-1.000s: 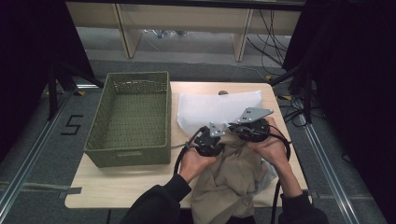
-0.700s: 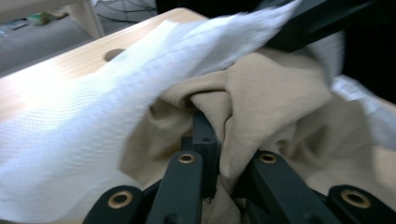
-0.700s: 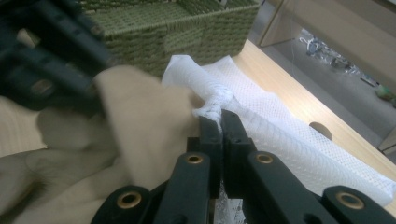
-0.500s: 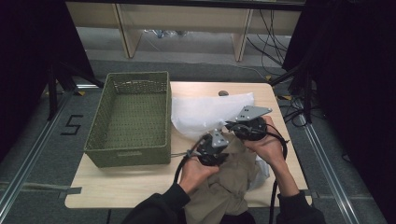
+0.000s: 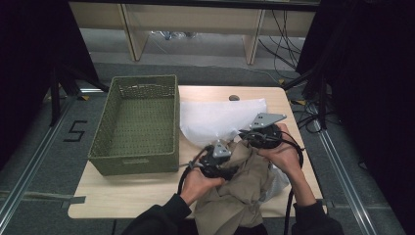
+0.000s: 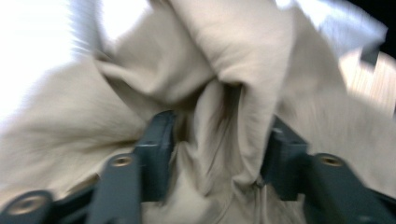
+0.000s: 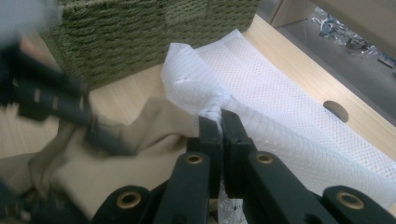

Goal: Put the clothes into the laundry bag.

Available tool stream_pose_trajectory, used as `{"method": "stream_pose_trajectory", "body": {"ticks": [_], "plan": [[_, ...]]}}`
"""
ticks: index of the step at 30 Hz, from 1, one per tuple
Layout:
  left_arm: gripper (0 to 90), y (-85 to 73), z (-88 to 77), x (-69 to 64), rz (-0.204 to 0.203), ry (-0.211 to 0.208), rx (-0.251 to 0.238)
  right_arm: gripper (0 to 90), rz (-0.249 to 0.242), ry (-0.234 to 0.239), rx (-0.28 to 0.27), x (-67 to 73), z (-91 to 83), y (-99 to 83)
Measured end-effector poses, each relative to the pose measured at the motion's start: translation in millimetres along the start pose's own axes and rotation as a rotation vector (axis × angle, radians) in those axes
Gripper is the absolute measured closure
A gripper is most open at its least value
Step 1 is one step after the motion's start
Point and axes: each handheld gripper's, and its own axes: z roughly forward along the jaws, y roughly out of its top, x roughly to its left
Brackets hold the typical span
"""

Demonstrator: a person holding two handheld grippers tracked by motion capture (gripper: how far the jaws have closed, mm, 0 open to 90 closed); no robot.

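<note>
Beige garment sat bunched at the table's near edge, right of centre, partly over the white bag. Versus a second back, left gripper had dropped toward the near edge and its jaws had just been opening; in the left gripper view they stood apart with a fold of the cloth between them, not pinched. Right gripper hadn't shifted: jaws fully closed on a twisted edge of the bag. Garment was soft matte woven fabric, heavily creased. Bag was thin, translucent, dotted mesh-like texture, crinkled at the grip. Green basket at the left edge was rectangular, woven, with perforated walls. Table was pale wood.
</note>
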Motion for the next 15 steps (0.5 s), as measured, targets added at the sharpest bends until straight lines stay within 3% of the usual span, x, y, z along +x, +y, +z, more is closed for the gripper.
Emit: {"method": "stream_pose_trajectory", "body": {"ticks": [1,3,4,6,8,9,13,14,15], "plan": [[37.1,5.9,-4.7,5.4,-0.021,0.013,-0.012,89.7,0.002,-0.002,0.0,-0.2,-0.5,-0.1],[30.5,12.1,-13.4,17.0,0.006,0.032,-0.004,89.7,0.01,-0.002,0.006,1.5,-1.9,-0.3],[28.5,12.4,-16.3,25.0,0.023,0.045,0.034,89.7,0.0,0.001,0.005,1.5,-2.0,-0.1],[22.3,6.3,-13.2,38.7,0.0,0.059,0.1,89.7,0.013,0.005,0.008,1.3,-1.5,0.0],[16.7,-4.4,-1.2,49.8,-0.019,0.086,0.153,89.7,0.007,0.008,0.011,1.8,0.7,0.0],[14.9,-10.0,6.4,53.3,-0.043,0.072,0.189,89.7,-0.006,0.016,0.012,2.3,1.6,0.2],[14.7,-27.5,39.0,54.6,-0.124,0.052,0.234,89.7,-0.006,0.014,0.021,3.7,3.0,0.3],[17.7,-29.7,48.7,49.1,-0.173,0.043,0.191,89.7,-0.017,0.019,0.019,3.4,3.5,0.2],[29.4,-30.2,54.6,43.6,-0.206,0.025,0.129,89.7,-0.019,0.018,0.018,3.0,3.6,0.0]]}}
